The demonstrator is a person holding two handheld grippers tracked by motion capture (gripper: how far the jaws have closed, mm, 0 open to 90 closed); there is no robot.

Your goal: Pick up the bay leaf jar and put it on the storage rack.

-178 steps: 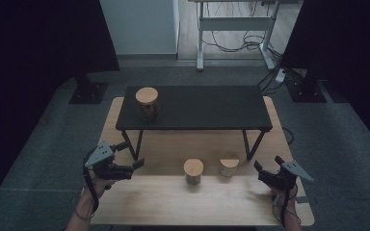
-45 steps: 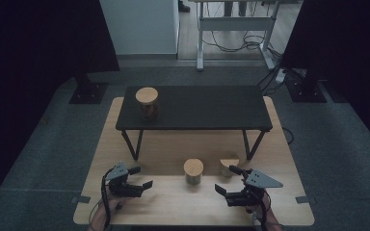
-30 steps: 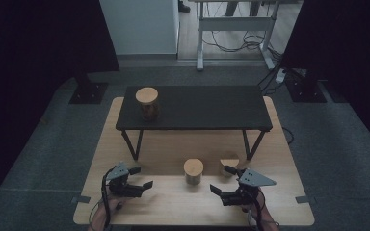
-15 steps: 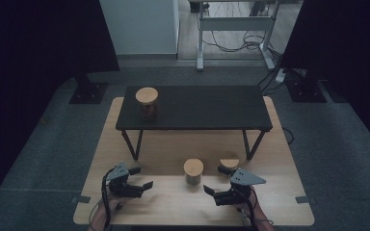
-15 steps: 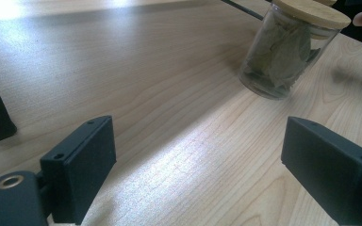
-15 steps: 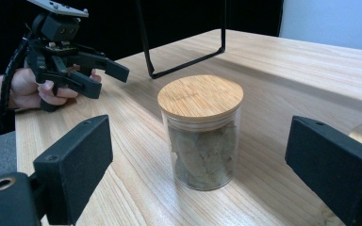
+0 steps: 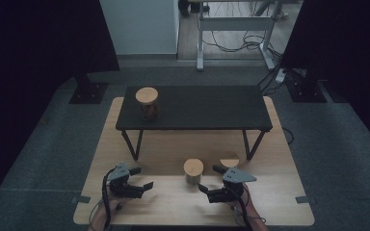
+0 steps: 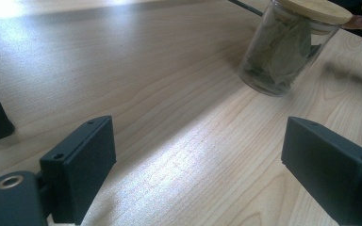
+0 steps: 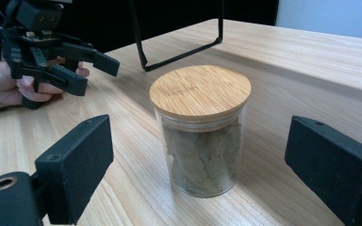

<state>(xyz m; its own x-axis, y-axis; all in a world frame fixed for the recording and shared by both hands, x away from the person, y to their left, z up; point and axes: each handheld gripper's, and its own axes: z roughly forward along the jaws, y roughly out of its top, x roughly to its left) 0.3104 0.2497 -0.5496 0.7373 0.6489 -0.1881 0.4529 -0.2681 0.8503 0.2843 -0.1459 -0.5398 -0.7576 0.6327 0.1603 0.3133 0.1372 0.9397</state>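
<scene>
My right claw (image 9: 195, 174) stood wide apart around the jar of leaves (image 9: 201, 134) at frame centre, not yet clamped, so gripping and lifting remained undone.

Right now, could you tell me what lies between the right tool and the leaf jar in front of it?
Nothing: in the right gripper view, bare wooden tabletop separates the open right tool from the leaf jar.
</scene>
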